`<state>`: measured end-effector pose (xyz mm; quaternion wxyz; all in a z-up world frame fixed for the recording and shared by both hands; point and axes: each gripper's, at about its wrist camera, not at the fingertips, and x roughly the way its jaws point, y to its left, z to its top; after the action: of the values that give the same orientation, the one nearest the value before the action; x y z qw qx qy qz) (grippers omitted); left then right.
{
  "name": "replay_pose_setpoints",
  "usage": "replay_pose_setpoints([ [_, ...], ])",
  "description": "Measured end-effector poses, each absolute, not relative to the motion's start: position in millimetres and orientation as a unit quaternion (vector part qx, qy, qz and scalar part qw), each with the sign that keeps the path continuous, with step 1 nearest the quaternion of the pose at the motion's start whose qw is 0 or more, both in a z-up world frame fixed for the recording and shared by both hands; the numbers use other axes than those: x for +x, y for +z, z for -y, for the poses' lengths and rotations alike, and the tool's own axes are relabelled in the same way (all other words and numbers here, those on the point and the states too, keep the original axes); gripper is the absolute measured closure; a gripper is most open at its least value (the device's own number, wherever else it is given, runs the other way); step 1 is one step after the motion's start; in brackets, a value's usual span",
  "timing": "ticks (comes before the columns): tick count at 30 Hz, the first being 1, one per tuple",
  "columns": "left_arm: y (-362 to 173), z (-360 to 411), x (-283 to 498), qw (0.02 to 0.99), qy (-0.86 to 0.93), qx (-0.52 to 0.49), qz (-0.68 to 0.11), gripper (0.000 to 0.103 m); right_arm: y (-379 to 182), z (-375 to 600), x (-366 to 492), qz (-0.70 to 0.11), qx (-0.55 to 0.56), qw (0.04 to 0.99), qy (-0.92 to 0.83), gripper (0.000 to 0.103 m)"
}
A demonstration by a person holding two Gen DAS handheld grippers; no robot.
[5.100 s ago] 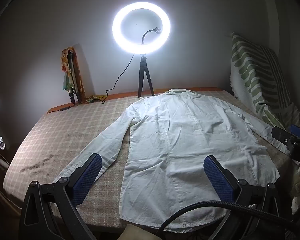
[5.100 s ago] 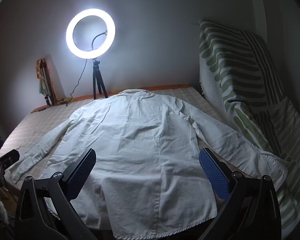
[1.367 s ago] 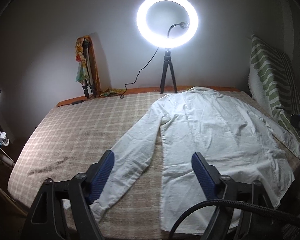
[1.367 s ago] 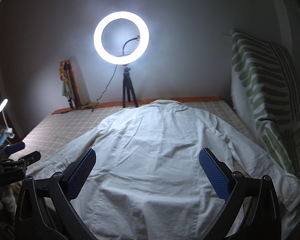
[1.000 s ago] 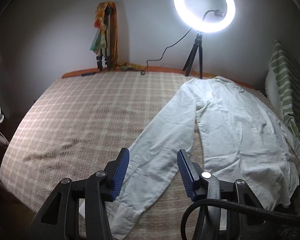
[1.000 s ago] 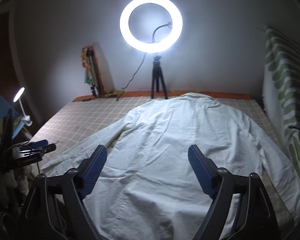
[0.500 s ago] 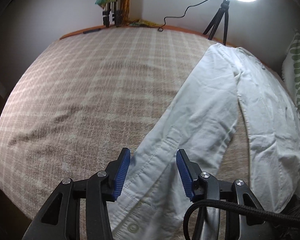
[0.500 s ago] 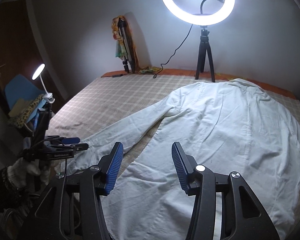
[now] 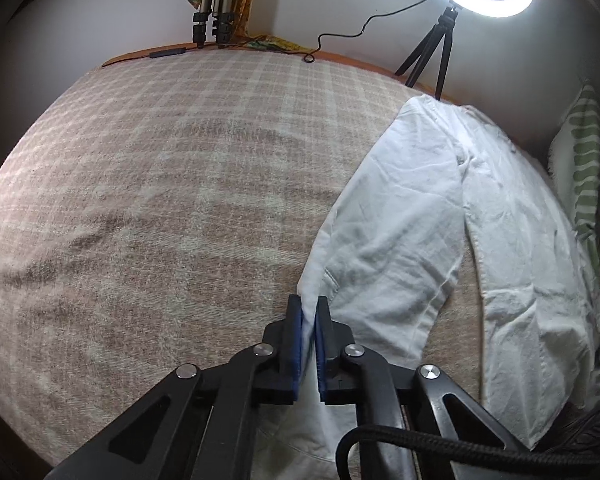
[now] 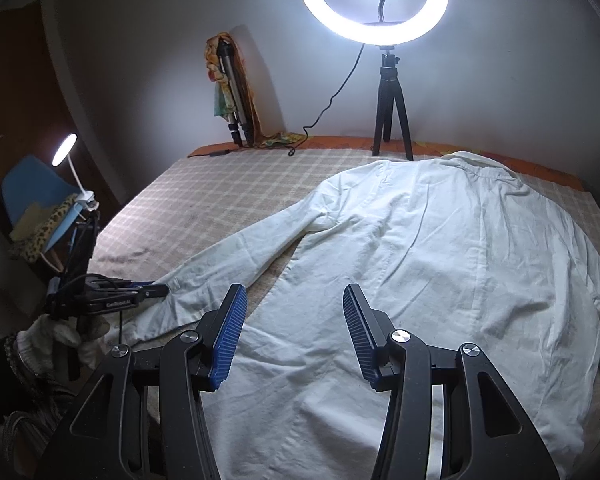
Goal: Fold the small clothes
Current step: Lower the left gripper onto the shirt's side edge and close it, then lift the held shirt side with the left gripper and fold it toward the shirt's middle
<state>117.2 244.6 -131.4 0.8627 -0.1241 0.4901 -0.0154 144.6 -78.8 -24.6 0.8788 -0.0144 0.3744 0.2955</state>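
A white long-sleeved shirt [image 10: 440, 264] lies spread back-up on a checked beige bedcover [image 9: 160, 184]. Its left sleeve [image 9: 392, 240] runs toward the near left edge. My left gripper [image 9: 309, 312] is shut on the outer edge of that sleeve near the cuff; it also shows in the right wrist view [image 10: 156, 291], pinching the sleeve end. My right gripper [image 10: 294, 300] is open and empty, hovering above the shirt's lower left body, near the side seam. The right sleeve is out of view.
A lit ring light on a black tripod [image 10: 390, 120] stands at the bed's far edge. A folded tripod with a cloth [image 10: 230, 92] leans on the wall. A green-striped blanket [image 9: 584, 168] lies at the right. A desk lamp [image 10: 70, 160] and blue chair [image 10: 32, 196] stand left of the bed.
My left gripper swung left, dropped to the left sleeve and closed on its edge. My right gripper turned left and narrowed but stayed open above the shirt body.
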Motion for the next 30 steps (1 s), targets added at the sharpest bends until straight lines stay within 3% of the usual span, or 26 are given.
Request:
replay_pose_setpoints([
  [8, -91, -215, 107, 0.890, -0.061, -0.134, -0.431, 0.102, -20, 88, 146, -0.373, -0.001, 0.880, 0.294, 0.054],
  [15, -58, -148, 101, 0.903, -0.130, -0.091, -0.399, 0.102, -18, 101, 147, -0.380, 0.019, 0.875, 0.301, 0.073],
  [26, -53, -35, 90, 0.880, -0.239, -0.003, -0.411, 0.102, -6, 147, 135, -0.368, 0.052, 0.884, 0.283, 0.074],
  [28, -57, -23, 87, 0.874, -0.250, 0.011, -0.415, 0.100, -5, 156, 135, -0.368, 0.059, 0.885, 0.278, 0.074],
  [30, -60, -13, 83, 0.868, -0.263, 0.026, -0.421, 0.091, -4, 163, 134, -0.368, 0.065, 0.886, 0.273, 0.074],
])
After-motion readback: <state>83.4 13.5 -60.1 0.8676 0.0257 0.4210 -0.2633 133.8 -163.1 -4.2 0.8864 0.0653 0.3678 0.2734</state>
